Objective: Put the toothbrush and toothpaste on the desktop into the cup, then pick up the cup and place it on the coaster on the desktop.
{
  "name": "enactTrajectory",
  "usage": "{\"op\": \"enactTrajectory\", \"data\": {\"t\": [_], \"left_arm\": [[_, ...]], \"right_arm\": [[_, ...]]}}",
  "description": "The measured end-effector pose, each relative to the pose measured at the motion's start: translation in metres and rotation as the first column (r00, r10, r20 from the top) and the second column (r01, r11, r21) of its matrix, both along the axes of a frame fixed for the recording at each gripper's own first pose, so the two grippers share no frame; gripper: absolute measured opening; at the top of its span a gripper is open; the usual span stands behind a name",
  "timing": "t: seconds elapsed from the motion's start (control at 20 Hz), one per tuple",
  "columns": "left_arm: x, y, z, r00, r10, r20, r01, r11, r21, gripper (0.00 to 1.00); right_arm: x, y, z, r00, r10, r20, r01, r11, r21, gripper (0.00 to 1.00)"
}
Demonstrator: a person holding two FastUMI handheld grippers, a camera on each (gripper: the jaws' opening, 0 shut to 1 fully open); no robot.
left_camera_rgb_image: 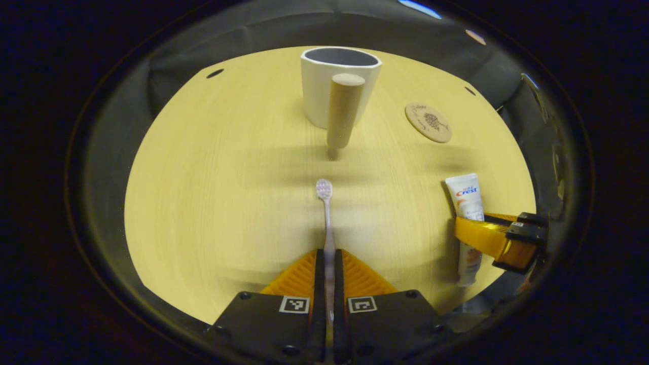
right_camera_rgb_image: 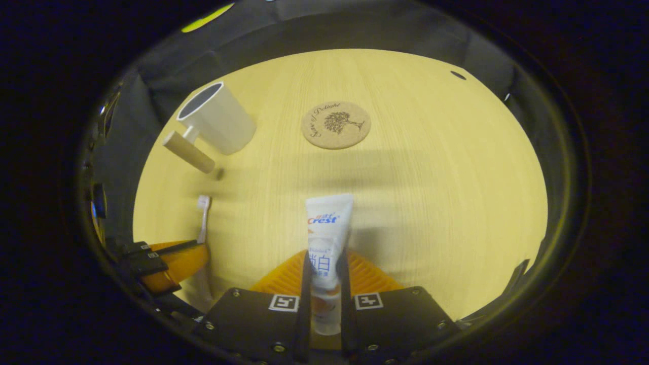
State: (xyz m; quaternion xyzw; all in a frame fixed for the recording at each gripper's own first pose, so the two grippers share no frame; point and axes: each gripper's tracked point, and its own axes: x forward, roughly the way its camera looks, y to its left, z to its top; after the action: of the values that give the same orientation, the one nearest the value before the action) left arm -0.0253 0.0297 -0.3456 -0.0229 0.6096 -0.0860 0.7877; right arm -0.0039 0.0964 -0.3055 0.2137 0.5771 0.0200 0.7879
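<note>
Pale wooden desktop (left_camera_rgb_image: pixel 228 177) with empty cup (left_camera_rgb_image: pixel 338 81); left jaws clamping toothbrush (left_camera_rgb_image: pixel 327 218), right jaws toothpaste (right_camera_rgb_image: pixel 324 238).

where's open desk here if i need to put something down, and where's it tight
The tabletop is bare right of the coaster and toothpaste. Another free patch lies left of the cup and toothbrush. It is crowded between the left gripper and right gripper, and where the cup's wooden handle juts toward the toothbrush head.
</note>
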Motion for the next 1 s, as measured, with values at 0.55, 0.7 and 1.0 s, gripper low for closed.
{"op": "enactTrajectory", "data": {"t": [0.55, 0.7, 1.0], "left_arm": [[0.037, 0.009, 0.049, 0.956, 0.102, 0.275, -0.076, 0.992, -0.104, 0.13], [0.061, 0.039, 0.072, 0.907, 0.189, 0.376, -0.144, 0.979, -0.146, 0.13], [0.106, 0.092, 0.118, 0.783, 0.268, 0.561, -0.180, 0.962, -0.207, 0.13]], "right_arm": [[0.053, -0.016, 0.065, 0.950, -0.061, 0.307, 0.040, 0.997, 0.073, 0.25], [0.075, -0.028, 0.097, 0.899, -0.076, 0.431, 0.049, 0.996, 0.073, 0.24], [0.101, -0.039, 0.135, 0.826, -0.102, 0.554, 0.057, 0.994, 0.097, 0.23]]}}
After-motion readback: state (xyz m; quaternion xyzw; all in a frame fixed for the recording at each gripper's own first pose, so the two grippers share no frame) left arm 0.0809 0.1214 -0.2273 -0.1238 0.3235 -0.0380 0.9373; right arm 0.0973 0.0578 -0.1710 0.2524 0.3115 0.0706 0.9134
